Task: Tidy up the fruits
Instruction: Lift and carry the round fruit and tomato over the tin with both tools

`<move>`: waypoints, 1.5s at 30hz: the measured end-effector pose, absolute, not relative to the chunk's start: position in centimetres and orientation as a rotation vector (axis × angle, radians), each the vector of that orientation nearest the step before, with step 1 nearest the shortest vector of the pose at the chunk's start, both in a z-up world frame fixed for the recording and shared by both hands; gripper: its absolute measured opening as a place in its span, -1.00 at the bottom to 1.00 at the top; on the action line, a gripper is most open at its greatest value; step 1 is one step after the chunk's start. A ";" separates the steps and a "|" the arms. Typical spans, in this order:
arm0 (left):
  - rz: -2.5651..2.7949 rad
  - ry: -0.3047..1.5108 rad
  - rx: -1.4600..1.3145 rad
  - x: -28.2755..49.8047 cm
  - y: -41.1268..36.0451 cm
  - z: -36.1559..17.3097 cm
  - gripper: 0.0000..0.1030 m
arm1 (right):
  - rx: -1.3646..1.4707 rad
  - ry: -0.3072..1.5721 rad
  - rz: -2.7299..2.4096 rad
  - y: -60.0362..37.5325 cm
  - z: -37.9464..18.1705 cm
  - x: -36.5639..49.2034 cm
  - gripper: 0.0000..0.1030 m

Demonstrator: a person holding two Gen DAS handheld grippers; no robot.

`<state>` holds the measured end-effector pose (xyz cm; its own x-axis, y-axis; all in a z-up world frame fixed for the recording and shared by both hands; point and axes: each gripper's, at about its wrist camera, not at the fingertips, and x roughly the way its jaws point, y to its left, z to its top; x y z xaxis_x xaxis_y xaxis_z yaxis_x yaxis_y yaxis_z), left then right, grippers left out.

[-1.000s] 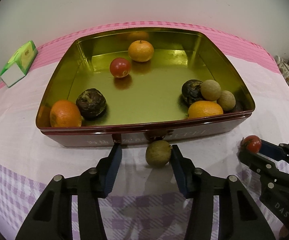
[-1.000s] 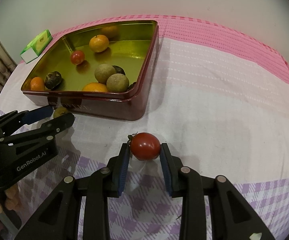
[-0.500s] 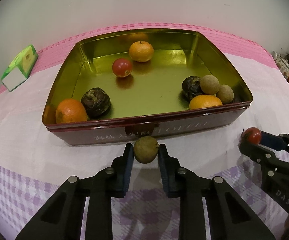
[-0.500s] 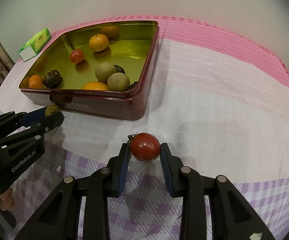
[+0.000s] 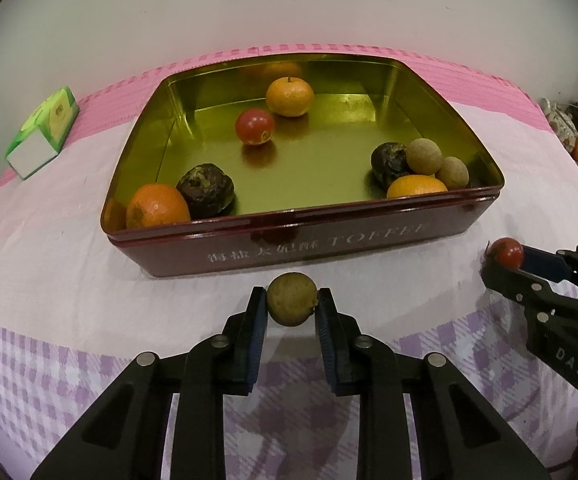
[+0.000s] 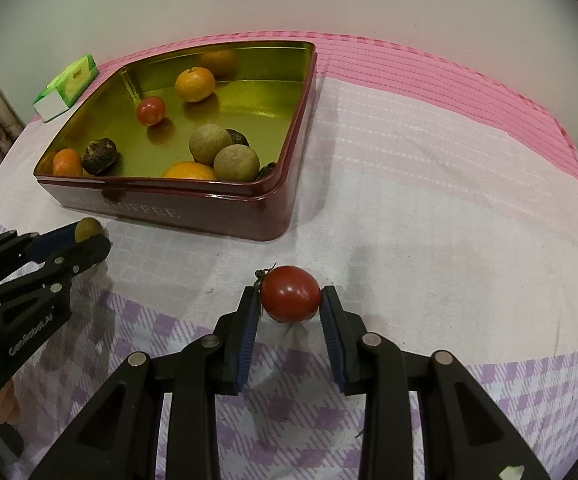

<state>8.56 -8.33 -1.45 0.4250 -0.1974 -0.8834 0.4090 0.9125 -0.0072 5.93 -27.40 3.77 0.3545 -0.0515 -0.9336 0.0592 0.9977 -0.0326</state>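
- Brown fruit (image 5: 291, 299): clamped between the pads of the left tool (image 5: 292, 312), just in front of the tin's near wall.
- Tomato (image 6: 290, 293): clamped between the pads of the right tool (image 6: 291, 307), over the cloth (image 6: 429, 208), well right of the tin's near corner.
- Tin (image 5: 329, 240): red outside, gold inside, open top, standing on the cloth-covered bench. Its near wall stands between each held fruit and the interior.
- Tin contents: three oranges, one small tomato, two dark fruits and two brown fruits; most lie along the near wall.
- Green box (image 5: 43, 132): on the cloth, left of the tin, apart from it.
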 end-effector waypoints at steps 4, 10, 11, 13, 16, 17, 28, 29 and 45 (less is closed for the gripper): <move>-0.383 1.071 0.212 8.5 -8.0 -1.5 -0.50 | -0.001 1.208 -0.074 -27.3 3.7 6.1 -0.40; -0.382 1.068 0.209 8.4 -7.7 -1.6 -0.50 | -0.016 1.211 -0.077 -27.2 3.6 6.1 -0.40; -0.382 1.069 0.207 8.3 -7.7 -1.6 -0.50 | -0.017 1.212 -0.079 -27.1 3.6 6.1 -0.40; -0.379 1.070 0.208 8.2 -7.7 -1.6 -0.50 | -0.020 1.214 -0.081 -27.1 3.6 6.1 -0.41; -0.377 1.073 0.201 8.2 -7.6 -1.6 -0.50 | -0.024 1.215 -0.085 -27.0 3.6 6.2 -0.42; -0.376 1.074 0.199 8.2 -7.6 -1.6 -0.50 | -0.025 1.218 -0.086 -26.9 3.6 6.2 -0.42; -0.386 1.075 0.196 8.3 -7.1 -1.5 -0.50 | -0.019 1.226 -0.089 -27.0 3.6 6.1 -0.44; -0.391 1.072 0.197 8.3 -7.0 -1.5 -0.50 | -0.016 1.225 -0.089 -27.0 3.6 6.0 -0.45; -0.424 1.061 0.191 8.2 -5.7 -1.5 -0.50 | 0.066 1.208 -0.049 -26.9 4.0 5.1 -0.45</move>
<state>8.16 -5.67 -1.51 0.4167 -0.2448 -0.8755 0.4262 0.9033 -0.0497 5.15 -26.93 3.97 0.3539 -0.0023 -0.9353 0.0727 0.9970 0.0251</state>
